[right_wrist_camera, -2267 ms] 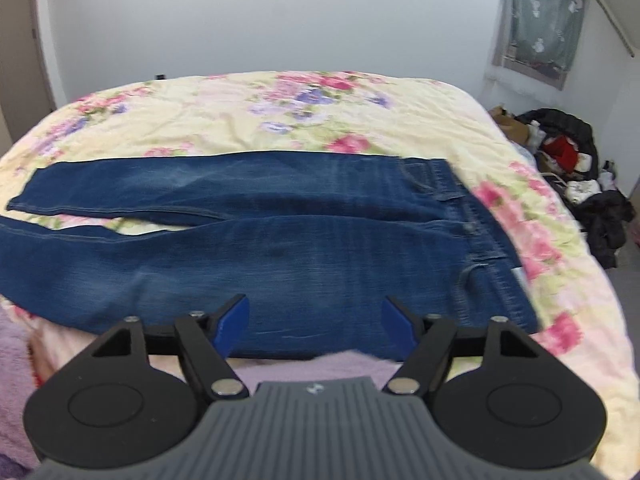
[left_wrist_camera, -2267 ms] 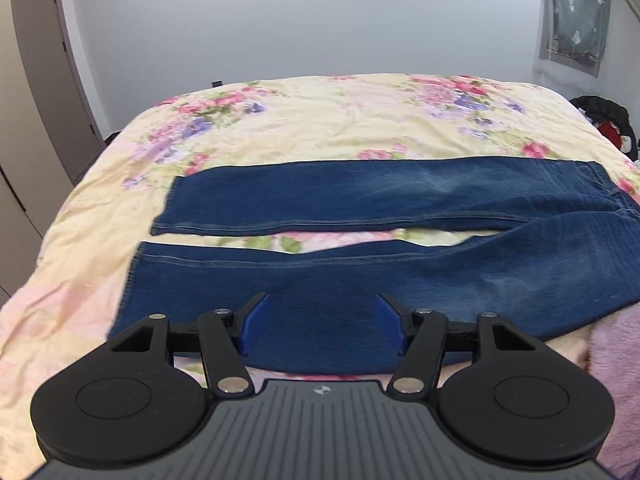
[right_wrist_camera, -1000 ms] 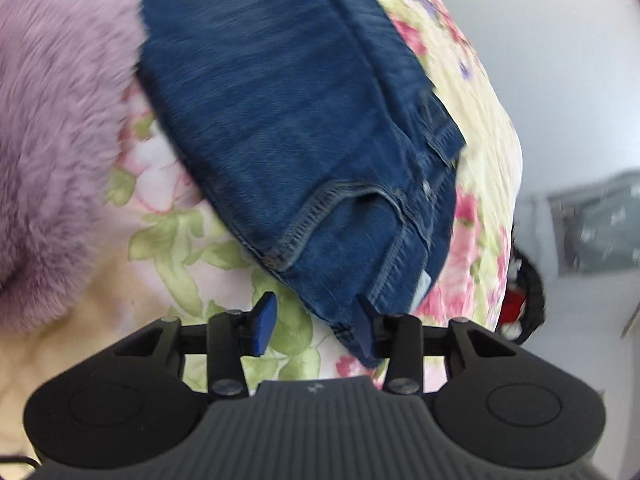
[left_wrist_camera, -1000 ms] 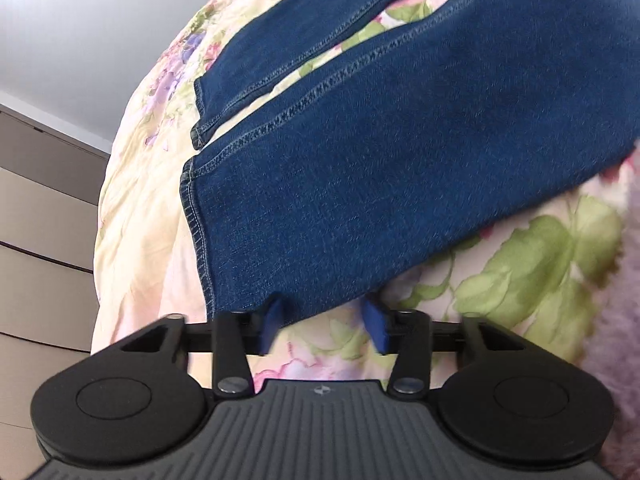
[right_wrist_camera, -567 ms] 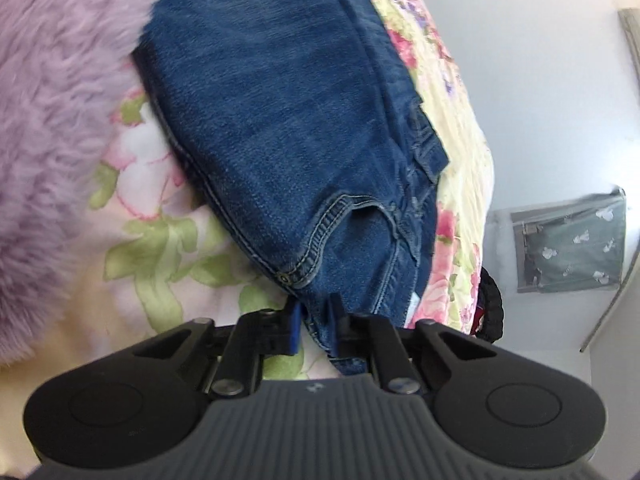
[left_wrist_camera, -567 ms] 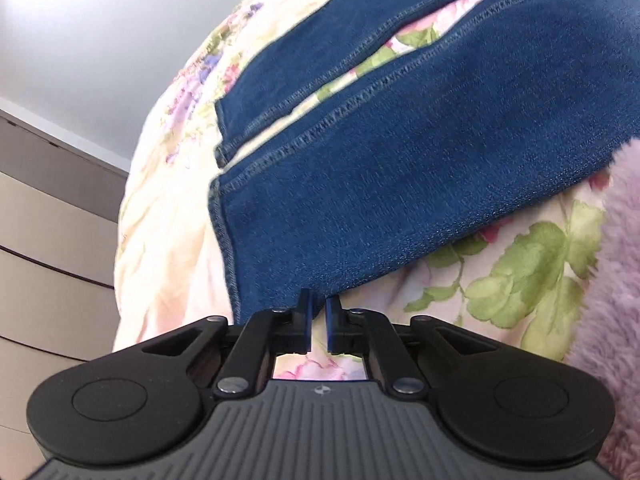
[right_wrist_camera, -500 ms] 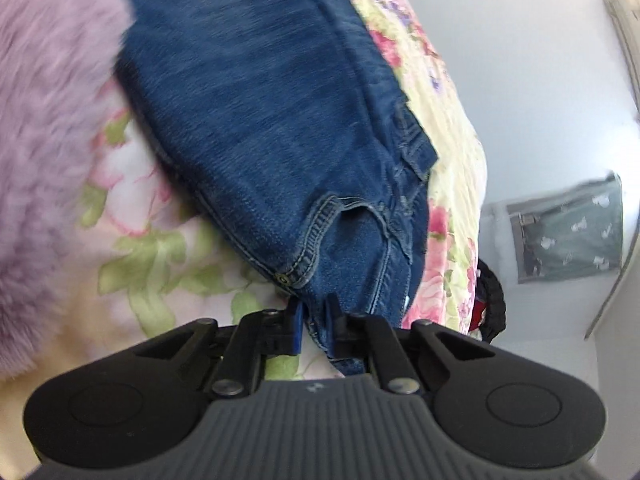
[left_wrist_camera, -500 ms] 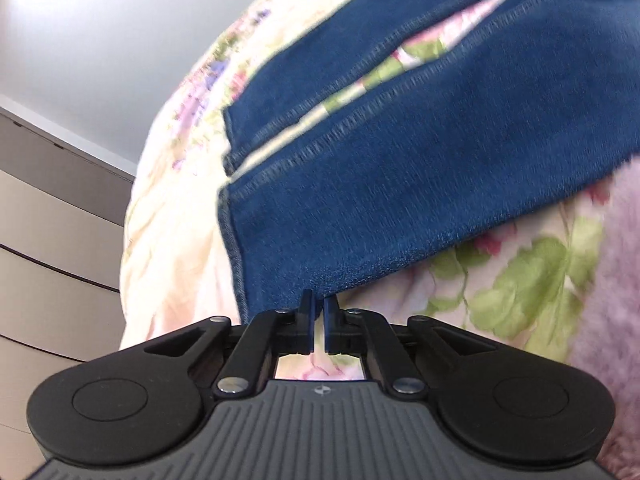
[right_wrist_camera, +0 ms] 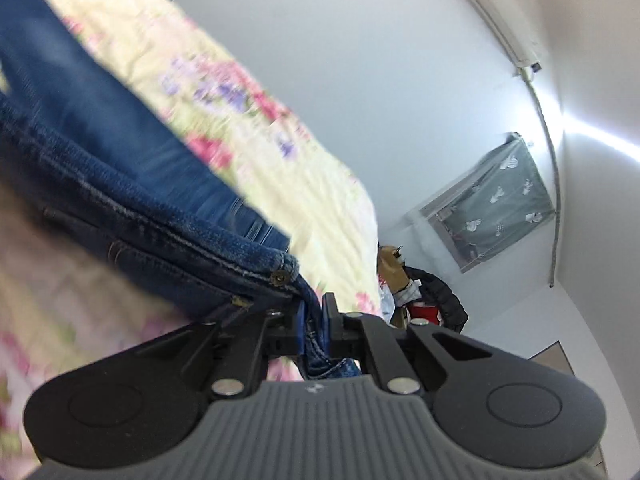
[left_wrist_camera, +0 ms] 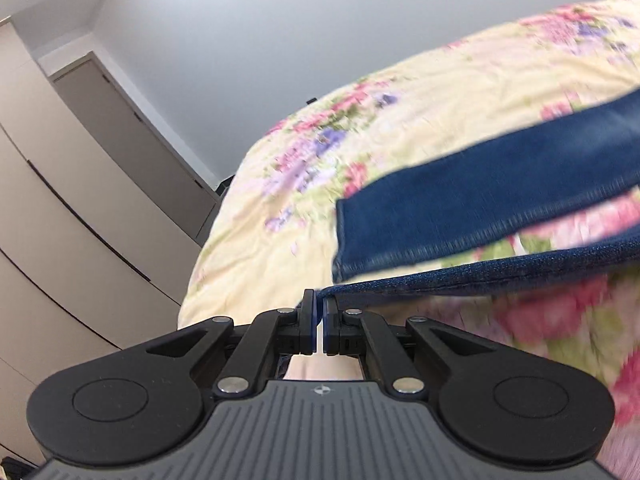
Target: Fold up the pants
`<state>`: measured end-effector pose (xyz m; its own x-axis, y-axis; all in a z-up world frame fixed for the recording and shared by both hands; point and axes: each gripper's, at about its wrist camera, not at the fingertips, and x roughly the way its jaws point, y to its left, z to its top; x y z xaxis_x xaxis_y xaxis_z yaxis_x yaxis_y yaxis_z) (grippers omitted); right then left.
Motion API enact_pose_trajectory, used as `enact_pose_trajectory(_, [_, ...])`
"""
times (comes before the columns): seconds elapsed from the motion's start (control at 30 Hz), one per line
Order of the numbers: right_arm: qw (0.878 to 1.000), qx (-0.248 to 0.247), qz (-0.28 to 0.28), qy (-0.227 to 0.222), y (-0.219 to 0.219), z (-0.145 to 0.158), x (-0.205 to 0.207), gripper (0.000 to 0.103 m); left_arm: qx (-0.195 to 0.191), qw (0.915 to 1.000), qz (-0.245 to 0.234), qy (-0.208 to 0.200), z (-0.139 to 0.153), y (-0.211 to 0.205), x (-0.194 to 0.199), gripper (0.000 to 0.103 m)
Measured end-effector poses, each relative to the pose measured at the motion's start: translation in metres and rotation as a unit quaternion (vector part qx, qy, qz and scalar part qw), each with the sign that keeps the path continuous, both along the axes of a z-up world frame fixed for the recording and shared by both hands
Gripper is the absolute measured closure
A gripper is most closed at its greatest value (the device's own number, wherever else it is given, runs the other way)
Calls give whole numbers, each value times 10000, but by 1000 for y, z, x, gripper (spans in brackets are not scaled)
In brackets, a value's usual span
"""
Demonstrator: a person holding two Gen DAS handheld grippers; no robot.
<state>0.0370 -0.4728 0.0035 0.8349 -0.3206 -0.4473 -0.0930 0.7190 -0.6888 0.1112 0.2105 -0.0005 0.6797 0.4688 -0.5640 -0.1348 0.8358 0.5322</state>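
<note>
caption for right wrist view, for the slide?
Right claw shut on the jeans at the waist corner, lifting it above the floral bedspread.

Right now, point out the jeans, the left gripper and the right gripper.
jeans (left_wrist_camera: 480, 196): left wrist view, far leg near its hem.
left gripper (left_wrist_camera: 319, 307): left wrist view, between fingertips.
right gripper (right_wrist_camera: 312, 312): right wrist view, between fingertips at the waistband.

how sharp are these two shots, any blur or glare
Left wrist: floral bedspread and far jeans leg motion-blurred, left gripper crisp. Right wrist: bedspread smeared, denim at the right gripper sharp, a bright streak of glare on the wall.
</note>
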Motion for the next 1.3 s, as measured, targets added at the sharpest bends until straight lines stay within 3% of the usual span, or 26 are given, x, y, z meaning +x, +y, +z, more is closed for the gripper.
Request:
enact_pose_trajectory(0.13, [9996,167,-202,-116,1,18,49,103,138,9997,200,101,8,-3,37,100])
enact_pose_trajectory(0.4, [9986,-32,-537,4,10,-3,158,103,399,9981,342,326,-13,-14,118,101])
enact_pose_trajectory(0.6, [9976,-229,-613,239,22,-39,231,103,581,9958,344,626,-45,-18,180,100])
enact_pose_trajectory(0.8, [9943,-426,-685,702,33,-97,287,103,842,9899,299,1105,-96,-25,235,100])
enact_pose_trajectory(0.93, [9905,-532,-710,1055,35,-133,309,102,901,9856,332,1395,-129,-21,256,100])
enact_pose_trajectory(1.07, [9880,-620,-679,1243,35,-154,315,102,991,9848,275,1397,-147,-20,258,101])
enact_pose_trajectory(1.3, [9889,-637,-631,1189,34,-148,309,102,741,9929,28,927,-112,-14,252,101])
